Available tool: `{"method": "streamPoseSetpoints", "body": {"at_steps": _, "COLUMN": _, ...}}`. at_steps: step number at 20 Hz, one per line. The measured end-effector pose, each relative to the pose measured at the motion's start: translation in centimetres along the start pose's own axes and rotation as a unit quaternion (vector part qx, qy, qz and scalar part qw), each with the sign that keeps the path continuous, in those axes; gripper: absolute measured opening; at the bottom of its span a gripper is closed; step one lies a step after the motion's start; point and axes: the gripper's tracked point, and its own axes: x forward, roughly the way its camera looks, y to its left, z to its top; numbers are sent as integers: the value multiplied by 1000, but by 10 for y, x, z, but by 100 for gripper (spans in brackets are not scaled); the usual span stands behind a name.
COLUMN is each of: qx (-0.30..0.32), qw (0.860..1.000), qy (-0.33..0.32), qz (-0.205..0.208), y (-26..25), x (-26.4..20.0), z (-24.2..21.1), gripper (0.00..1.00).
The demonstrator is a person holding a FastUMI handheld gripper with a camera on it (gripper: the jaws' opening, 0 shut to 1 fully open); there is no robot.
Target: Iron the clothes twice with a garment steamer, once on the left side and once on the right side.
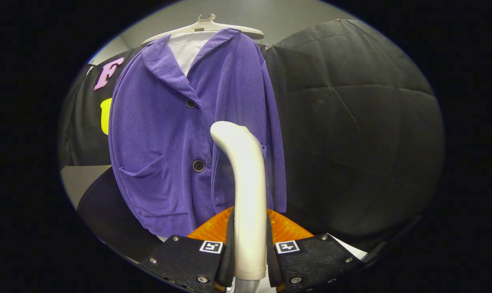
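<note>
Gripper view: the gripper [250, 252] is seen pinching the garment steamer [246, 183], both fingers pressed on its pale handle. The steamer head is raised just before the purple jacket [168, 142], near the button line; contact cannot be told. The jacket is hung on a pale hanger [205, 26] over a white shirt [187, 49]. A pass is judged under way or about to start; next, steady travel along one side is called for. Black quilted cloth [351, 122] and a grey wall [270, 16] lie beyond.

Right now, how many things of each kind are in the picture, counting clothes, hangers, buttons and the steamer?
Purple jacket: 1
White shirt under it: 1
Hanger: 1
Dark buttons: 2
Steamer, clamped in the gripper jaws: 1
Total: 6
</note>
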Motion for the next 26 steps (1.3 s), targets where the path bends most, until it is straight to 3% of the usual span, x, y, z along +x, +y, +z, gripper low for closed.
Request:
{"method": "streamPoseSetpoints", "body": {"at_steps": 10, "qx": -9, "qw": 1000, "qy": 23, "qz": 5, "y": 3, "x": -7, "z": -33, "gripper": 33}}
{"method": "streamPoseSetpoints", "body": {"at_steps": 18, "qx": 9, "qw": 997, "qy": 80, "qz": 15, "y": 7, "x": -20, "z": -85, "gripper": 33}}
{"method": "streamPoseSetpoints", "body": {"at_steps": 26, "qx": -29, "qw": 991, "qy": 107, "qz": 81, "y": 45, "x": -59, "z": -107, "gripper": 33}}
